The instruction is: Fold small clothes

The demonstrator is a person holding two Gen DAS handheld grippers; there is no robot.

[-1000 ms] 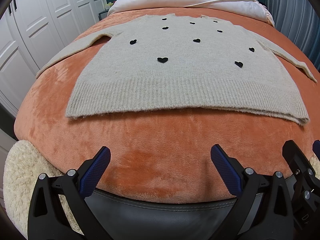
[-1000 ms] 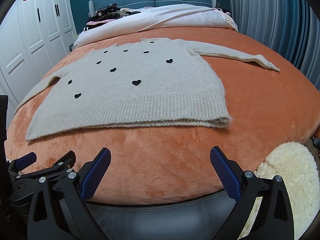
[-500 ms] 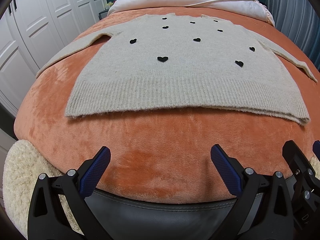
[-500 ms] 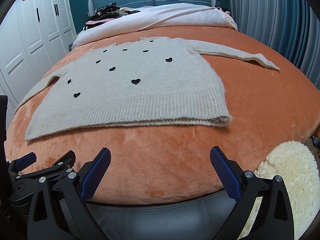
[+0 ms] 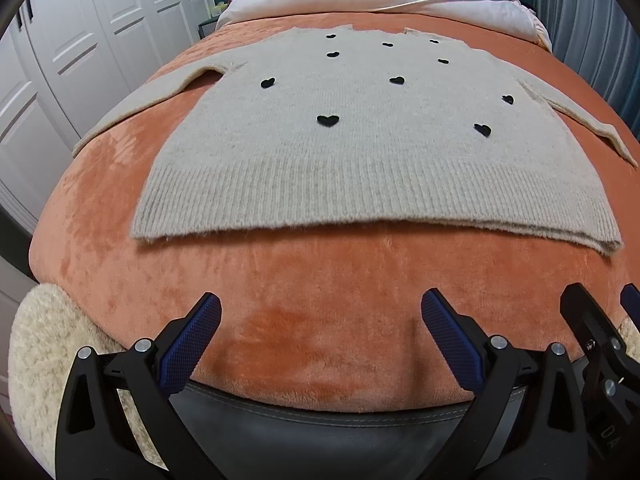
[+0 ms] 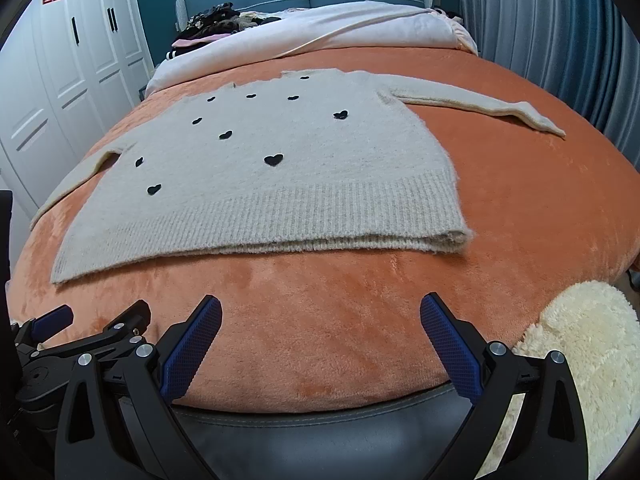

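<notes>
A beige knit sweater (image 5: 360, 152) with small black hearts lies flat on an orange blanket (image 5: 320, 300), both sleeves spread out and its ribbed hem toward me. It also shows in the right wrist view (image 6: 280, 184). My left gripper (image 5: 320, 340) is open and empty, over the bed's near edge, short of the hem. My right gripper (image 6: 320, 344) is open and empty at the same near edge, to the right of the left one. The left gripper's body (image 6: 80, 344) shows at the lower left of the right wrist view.
A white duvet (image 6: 340, 32) and a pile of dark clothes (image 6: 216, 24) lie at the bed's head. White wardrobe doors (image 5: 80, 40) stand on the left, blue curtains (image 6: 560, 40) on the right. Cream fluffy rugs (image 6: 580, 340) lie beside the foot of the bed.
Both grippers have crept slightly forward, so the sweater sits a little nearer in each view. Both stay open and the sweater has not moved.
</notes>
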